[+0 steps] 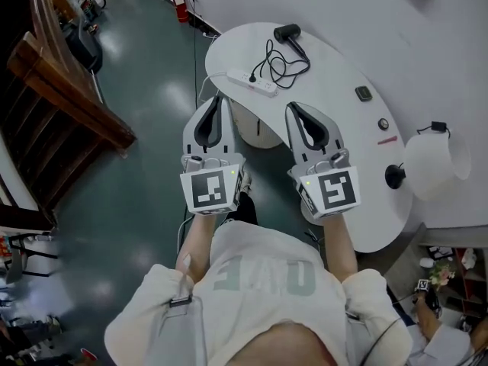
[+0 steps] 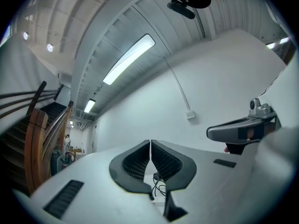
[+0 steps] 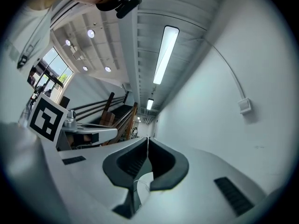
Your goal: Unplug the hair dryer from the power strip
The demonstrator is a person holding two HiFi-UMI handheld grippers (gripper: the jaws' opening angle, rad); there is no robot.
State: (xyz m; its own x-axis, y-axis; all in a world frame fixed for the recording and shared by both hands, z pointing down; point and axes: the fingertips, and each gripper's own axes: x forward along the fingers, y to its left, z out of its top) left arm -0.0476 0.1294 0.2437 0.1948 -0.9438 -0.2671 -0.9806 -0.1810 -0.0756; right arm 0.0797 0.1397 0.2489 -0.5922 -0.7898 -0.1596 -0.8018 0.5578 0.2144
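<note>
A black hair dryer (image 1: pixel 291 36) lies at the far end of the white curved table (image 1: pixel 335 75). Its black cord (image 1: pixel 276 65) coils toward a white power strip (image 1: pixel 252 82), where the plug sits in a socket. My left gripper (image 1: pixel 219 98) is shut and empty, held near the table's near edge, short of the strip. My right gripper (image 1: pixel 291 110) is shut and empty too, over the table's near side. In the left gripper view the strip (image 2: pixel 159 200) and cord (image 2: pixel 160 186) show below the shut left gripper (image 2: pixel 150 143). In the right gripper view the right gripper (image 3: pixel 147 139) shows shut jaws.
Small dark items (image 1: pixel 364 93) and a black knob (image 1: pixel 393 176) lie on the table's right part. A white lamp shade (image 1: pixel 435 162) stands at the right. A wooden stair rail (image 1: pixel 69 90) runs at the left. The floor (image 1: pixel 145 90) is dark green.
</note>
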